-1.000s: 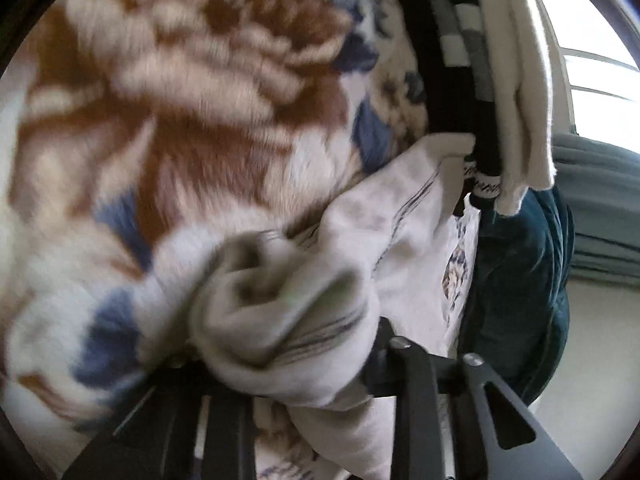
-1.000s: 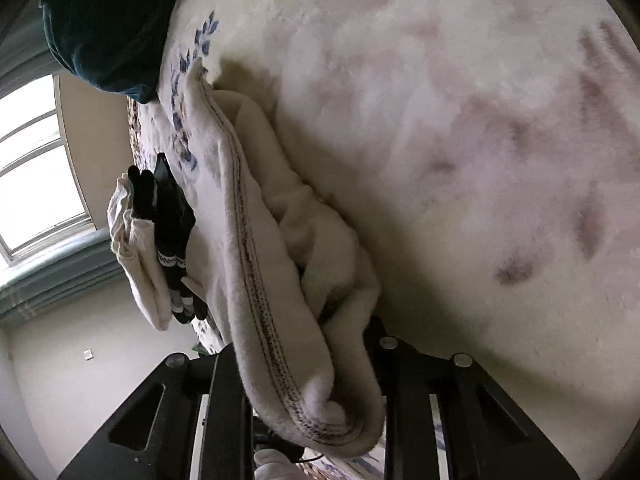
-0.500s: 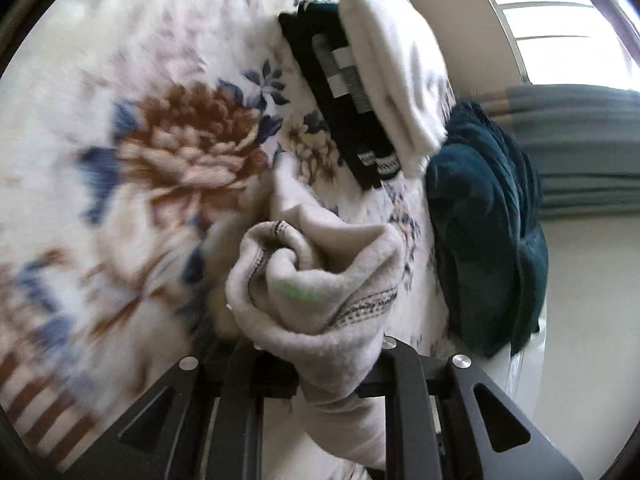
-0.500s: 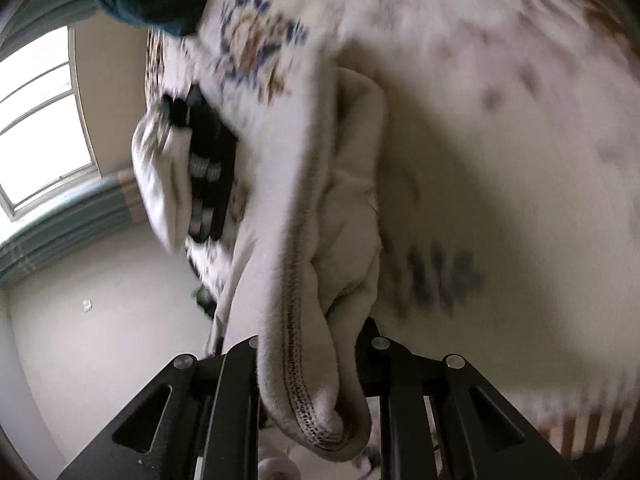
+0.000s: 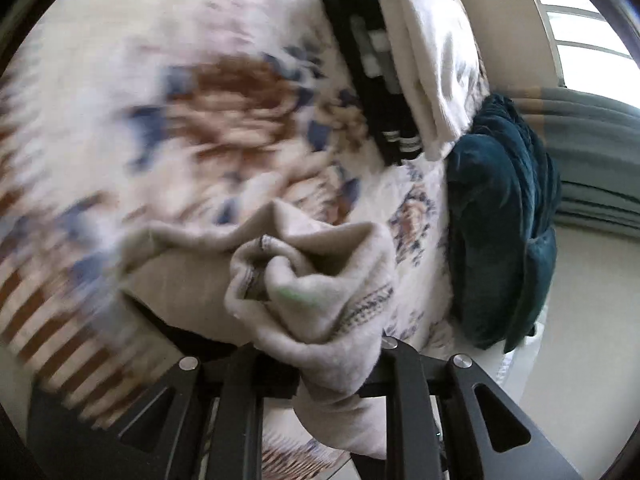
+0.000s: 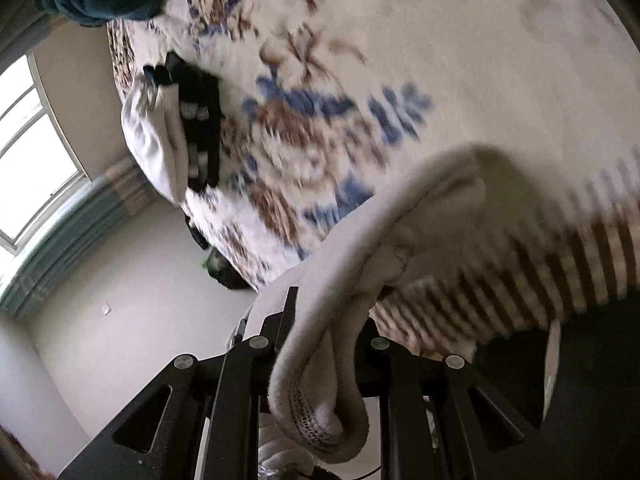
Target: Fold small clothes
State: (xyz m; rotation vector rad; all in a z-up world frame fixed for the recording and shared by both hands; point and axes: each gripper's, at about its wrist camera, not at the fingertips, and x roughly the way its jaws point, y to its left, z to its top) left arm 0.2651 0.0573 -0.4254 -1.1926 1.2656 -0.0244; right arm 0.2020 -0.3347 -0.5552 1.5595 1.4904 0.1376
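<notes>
Both claws pinch one cream garment [image 5: 320, 280] — left claw [image 5: 316, 364] bunching an end, right claw [image 6: 320, 364] gripping its hem — lifted above the floral bed [image 5: 200, 100]. Folded pieces [image 5: 400, 68] lie at one o'clock. Mid-fold, seemingly; next calls for spreading it flat.

Bunched cream cloth [image 5: 320, 292] covers my left claw [image 5: 316, 364] tips, so its grip point is hidden. My right claw [image 6: 320, 364] tips vanish likewise. The floral bedspread [image 5: 224, 92] smears with blur at left of frame.
</notes>
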